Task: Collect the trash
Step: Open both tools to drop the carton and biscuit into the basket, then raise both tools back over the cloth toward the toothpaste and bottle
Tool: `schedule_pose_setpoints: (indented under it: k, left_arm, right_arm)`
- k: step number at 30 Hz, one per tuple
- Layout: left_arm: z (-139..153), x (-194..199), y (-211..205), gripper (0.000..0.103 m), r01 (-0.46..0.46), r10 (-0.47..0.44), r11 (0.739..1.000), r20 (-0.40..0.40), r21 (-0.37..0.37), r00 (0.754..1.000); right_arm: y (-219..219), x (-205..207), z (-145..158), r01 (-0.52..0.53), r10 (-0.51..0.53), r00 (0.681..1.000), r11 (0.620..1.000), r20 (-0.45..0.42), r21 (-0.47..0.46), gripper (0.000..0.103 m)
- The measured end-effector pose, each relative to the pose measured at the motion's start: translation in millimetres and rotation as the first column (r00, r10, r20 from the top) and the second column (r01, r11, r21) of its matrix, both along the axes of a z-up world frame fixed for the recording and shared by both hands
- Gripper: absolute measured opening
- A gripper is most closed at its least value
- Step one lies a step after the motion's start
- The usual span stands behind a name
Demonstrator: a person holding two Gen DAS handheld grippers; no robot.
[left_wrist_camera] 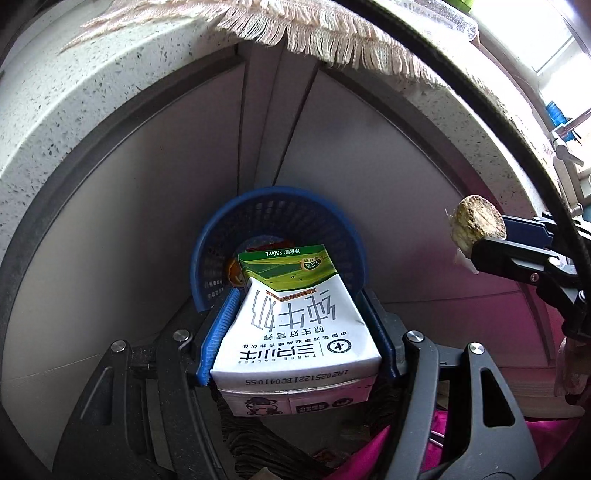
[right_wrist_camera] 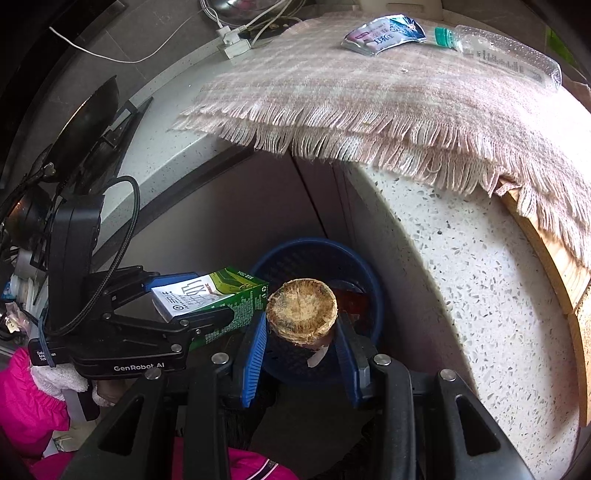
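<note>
The left gripper [left_wrist_camera: 295, 317] pinches a glossy white-and-green cardboard milk carton [left_wrist_camera: 295, 325] above a round blue plastic mesh bin [left_wrist_camera: 207, 266] on the floor. The right gripper [right_wrist_camera: 301, 332] clamps a rough, tan, round-ended cob stub [right_wrist_camera: 301, 310] over the same bin, below the speckled tabletop's [right_wrist_camera: 461, 266] fringed woven cloth [right_wrist_camera: 369, 103].

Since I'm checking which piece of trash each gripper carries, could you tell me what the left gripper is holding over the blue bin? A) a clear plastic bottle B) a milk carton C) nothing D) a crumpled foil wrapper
B: the left gripper is clamped on the white-and-green milk carton above the blue bin, while the bottle and wrapper lie on the cloth.
</note>
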State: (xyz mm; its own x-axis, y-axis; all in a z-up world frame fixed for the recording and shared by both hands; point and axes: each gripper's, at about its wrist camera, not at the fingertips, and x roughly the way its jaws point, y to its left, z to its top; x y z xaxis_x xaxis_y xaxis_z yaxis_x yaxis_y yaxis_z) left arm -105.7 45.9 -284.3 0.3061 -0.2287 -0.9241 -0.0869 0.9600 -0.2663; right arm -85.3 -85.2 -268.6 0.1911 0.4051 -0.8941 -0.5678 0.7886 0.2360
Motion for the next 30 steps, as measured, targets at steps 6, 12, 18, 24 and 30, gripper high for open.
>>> schedule_pose_setpoints:
  k: [6, 12, 18, 24, 30]
  left_arm:
    - [-10.1, -0.3, 2.4, 0.067, -0.004, 0.004, 1.000, -0.020, -0.004, 1.000]
    - [-14.9, 4.8, 6.4, 0.067, -0.008, 0.008, 1.000, -0.028, -0.007, 1.000]
    - [-17.6, 6.8, 7.2, 0.067, -0.012, 0.012, 1.000, -0.032, -0.006, 0.999]
    - [-19.1, 10.7, 7.0, 0.072, -0.015, 0.014, 1.000, -0.045, -0.007, 0.999]
    - [-17.1, 13.3, 6.4, 0.072, -0.017, 0.017, 1.000, -0.047, -0.001, 0.999]
  right_arm:
    - [10.4, -2.5, -9.0, -0.019, 0.019, 1.000, 0.999, 0.003, -0.027, 0.038]
    - [18.9, 0.1, -13.9, -0.028, 0.028, 1.000, 0.999, 0.000, -0.044, 0.038]
    - [28.2, 2.2, -14.6, -0.033, 0.033, 0.999, 0.998, 0.005, -0.054, 0.040]
    - [28.3, 3.2, -9.2, -0.034, 0.035, 0.999, 0.998, 0.020, -0.051, 0.041]
    - [26.0, 3.0, -2.4, -0.022, 0.024, 0.999, 0.999, 0.037, -0.045, 0.051]
